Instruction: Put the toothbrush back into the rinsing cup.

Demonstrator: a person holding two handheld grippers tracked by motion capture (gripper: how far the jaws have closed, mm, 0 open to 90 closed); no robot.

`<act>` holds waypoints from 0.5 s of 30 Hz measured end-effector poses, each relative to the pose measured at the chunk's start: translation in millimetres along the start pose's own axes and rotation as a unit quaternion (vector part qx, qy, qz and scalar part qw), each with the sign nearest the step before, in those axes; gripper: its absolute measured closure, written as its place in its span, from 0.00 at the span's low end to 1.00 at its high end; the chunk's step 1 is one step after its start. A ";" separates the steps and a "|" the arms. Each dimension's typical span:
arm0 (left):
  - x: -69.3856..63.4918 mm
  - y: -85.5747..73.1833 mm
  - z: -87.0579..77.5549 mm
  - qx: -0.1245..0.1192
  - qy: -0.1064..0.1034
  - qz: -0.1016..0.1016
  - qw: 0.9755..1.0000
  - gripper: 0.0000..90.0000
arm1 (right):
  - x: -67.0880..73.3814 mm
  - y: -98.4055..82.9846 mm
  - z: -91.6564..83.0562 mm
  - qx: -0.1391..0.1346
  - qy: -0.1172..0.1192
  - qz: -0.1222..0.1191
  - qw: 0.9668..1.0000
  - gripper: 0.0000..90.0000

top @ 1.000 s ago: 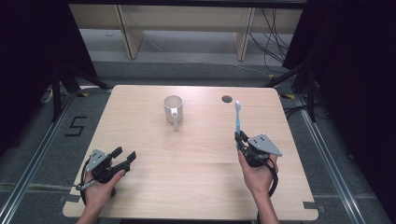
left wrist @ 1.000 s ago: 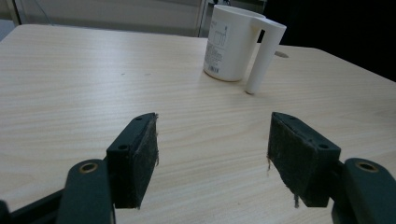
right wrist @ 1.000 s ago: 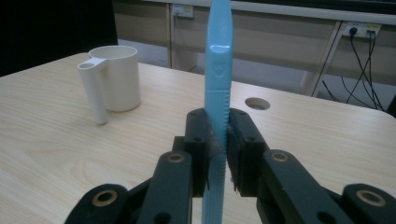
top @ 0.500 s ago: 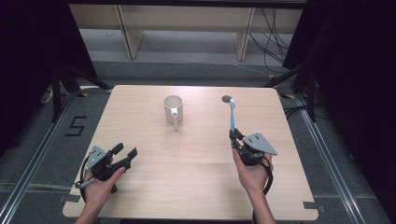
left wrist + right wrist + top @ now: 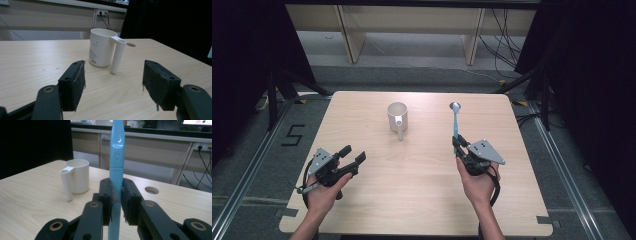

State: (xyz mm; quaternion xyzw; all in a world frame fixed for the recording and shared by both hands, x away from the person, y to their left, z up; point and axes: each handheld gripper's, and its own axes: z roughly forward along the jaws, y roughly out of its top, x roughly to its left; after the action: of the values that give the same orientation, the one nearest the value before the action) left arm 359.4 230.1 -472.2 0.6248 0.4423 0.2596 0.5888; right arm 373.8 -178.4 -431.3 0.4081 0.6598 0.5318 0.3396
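Right gripper view: fingers (image 5: 130, 195) clamp a blue toothbrush (image 5: 116, 157) upright, right of the white mug (image 5: 78, 176). Held low on its handle, it could pivot or slip. Left gripper (image 5: 113, 86) sits wide, empty.

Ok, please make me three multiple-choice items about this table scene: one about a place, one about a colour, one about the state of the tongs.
1. Where does the white cup stand on the table?
A. At the near edge, between the hands
B. Toward the far edge, left of the cable hole
C. At the far right corner

2. What colour is the toothbrush?
A. Red
B. Green
C. Light blue

3. How are the left tongs?
A. Open and empty
B. Shut on the cup
C. Shut on the toothbrush

Answers:
1 B, the high view shows the cup far from the hands.
2 C, its handle is light blue in the right gripper view, clamped in the right tongs.
3 A, the left gripper view shows a wide gap between the pads.
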 end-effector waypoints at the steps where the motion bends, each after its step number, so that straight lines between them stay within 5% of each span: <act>1: -1.8 2.6 2.2 -0.002 -0.003 -0.002 1.000 0.38 | 1.1 0.5 -0.4 0.007 -0.002 0.000 1.000 0.88; 11: -14.7 15.2 13.7 -0.007 -0.028 0.000 1.000 0.38 | 14.3 -0.3 6.0 0.002 0.009 0.011 1.000 0.88; 15: -18.6 19.7 16.2 -0.008 -0.036 0.002 0.999 0.38 | 17.0 -0.6 8.1 0.003 0.014 -0.004 1.000 0.88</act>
State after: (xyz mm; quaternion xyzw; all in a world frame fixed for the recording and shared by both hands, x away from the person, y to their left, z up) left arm 369.1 207.6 -452.3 0.6302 0.4175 0.2418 0.6083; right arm 373.5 -159.8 -433.8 0.3993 0.6675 0.5342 0.3312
